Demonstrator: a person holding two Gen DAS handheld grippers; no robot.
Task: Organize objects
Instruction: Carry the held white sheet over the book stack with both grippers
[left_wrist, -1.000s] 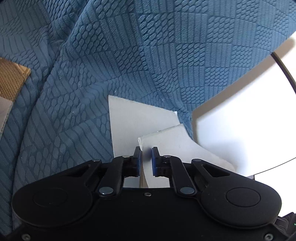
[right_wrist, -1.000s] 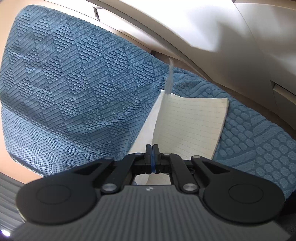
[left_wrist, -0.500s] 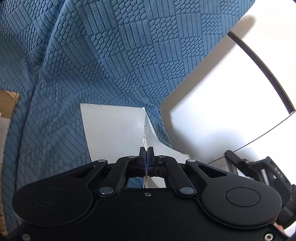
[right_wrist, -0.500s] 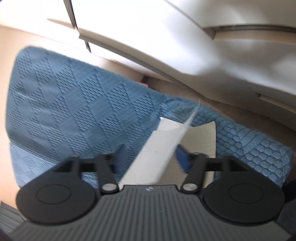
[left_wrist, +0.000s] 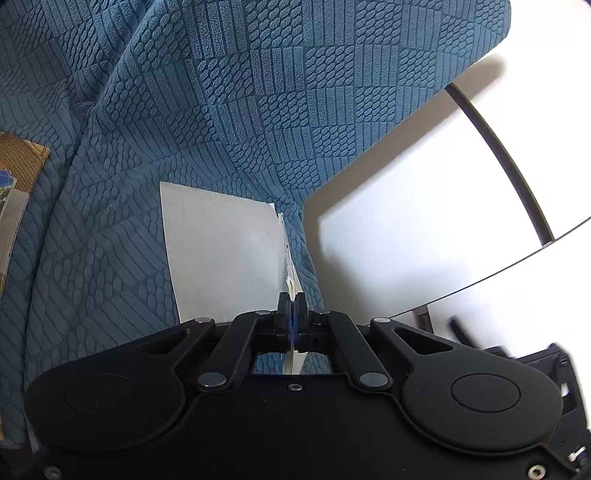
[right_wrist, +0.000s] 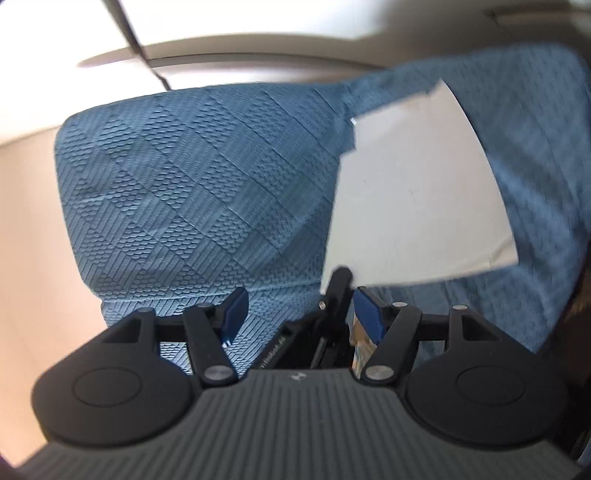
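Blue quilted cover (left_wrist: 229, 110): our left gripper (left_wrist: 291, 306) pinches the notebook (left_wrist: 221, 254) page; right gripper (right_wrist: 295, 310) gapes empty. Lower slowly, avoiding creases.

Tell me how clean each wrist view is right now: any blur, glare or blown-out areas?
Left wrist view: sharp on the blue cover and the notebook pinched by the left gripper; the white wall is overexposed, with a hard shadow at its left edge. Right wrist view: motion-smeared throughout, notebook edges soft, right gripper open, white glare along the top.
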